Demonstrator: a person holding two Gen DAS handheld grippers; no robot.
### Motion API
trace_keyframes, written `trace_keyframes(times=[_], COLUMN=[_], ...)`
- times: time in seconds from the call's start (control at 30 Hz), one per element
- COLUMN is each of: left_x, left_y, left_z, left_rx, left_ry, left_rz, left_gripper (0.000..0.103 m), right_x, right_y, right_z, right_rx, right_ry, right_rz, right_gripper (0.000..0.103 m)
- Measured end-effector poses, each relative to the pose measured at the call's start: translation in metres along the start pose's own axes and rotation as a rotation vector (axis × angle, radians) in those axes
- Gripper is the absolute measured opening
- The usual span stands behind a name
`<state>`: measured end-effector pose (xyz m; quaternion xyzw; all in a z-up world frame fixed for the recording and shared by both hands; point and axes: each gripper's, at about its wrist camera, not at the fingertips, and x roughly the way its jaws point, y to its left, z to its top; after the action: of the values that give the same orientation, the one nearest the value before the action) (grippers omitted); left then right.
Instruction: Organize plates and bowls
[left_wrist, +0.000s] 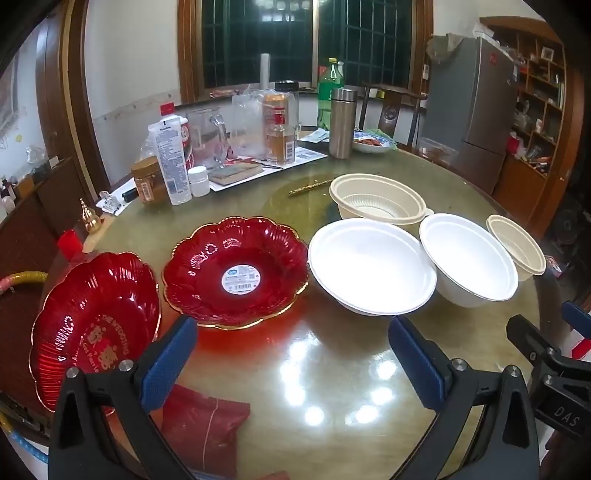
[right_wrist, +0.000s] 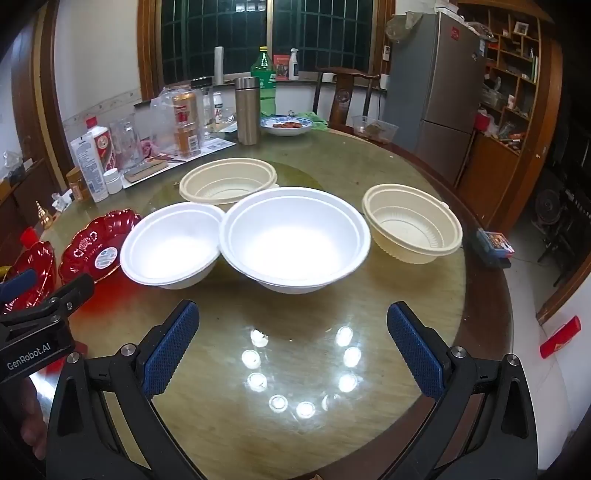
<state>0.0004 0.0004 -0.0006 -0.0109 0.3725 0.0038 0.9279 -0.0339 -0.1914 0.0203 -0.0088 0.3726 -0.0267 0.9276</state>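
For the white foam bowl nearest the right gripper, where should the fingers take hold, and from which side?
Grip the near rim of the white foam bowl, coming from the camera side with the right gripper, one finger inside the wall and one outside. The bowl sits upright and looks far wider than the open jaws, so only its thin flared lip seems pinchable. Its left rim overlaps the neighbouring white bowl, so avoid that side.
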Motion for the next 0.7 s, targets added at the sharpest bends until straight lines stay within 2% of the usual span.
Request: trace_keyframes(times=[0.17, 0.33, 0.7], left_x=[-0.002, -0.007, -0.009], left_y=[0.013, 0.006, 0.008], left_z=[0.005, 0.001, 0.003], left_rx=[-0.022, -0.003, -0.003], left_ry=[-0.001, -0.016, -0.015], left_rz=[-0.015, 0.010, 0.006], left_gripper=[0.103, 0.103, 0.103], right_x=[0.000, 0.003, 0.001], right_y=[-0.004, 0.018, 0.020], right_z=[0.000, 0.002, 0.001], right_rx=[-0.003, -0.010, -0.016], right_ry=[0.009, 0.014, 0.008], right_rz=[-0.006, -0.002, 0.034], right_gripper=[0.103, 0.103, 0.103])
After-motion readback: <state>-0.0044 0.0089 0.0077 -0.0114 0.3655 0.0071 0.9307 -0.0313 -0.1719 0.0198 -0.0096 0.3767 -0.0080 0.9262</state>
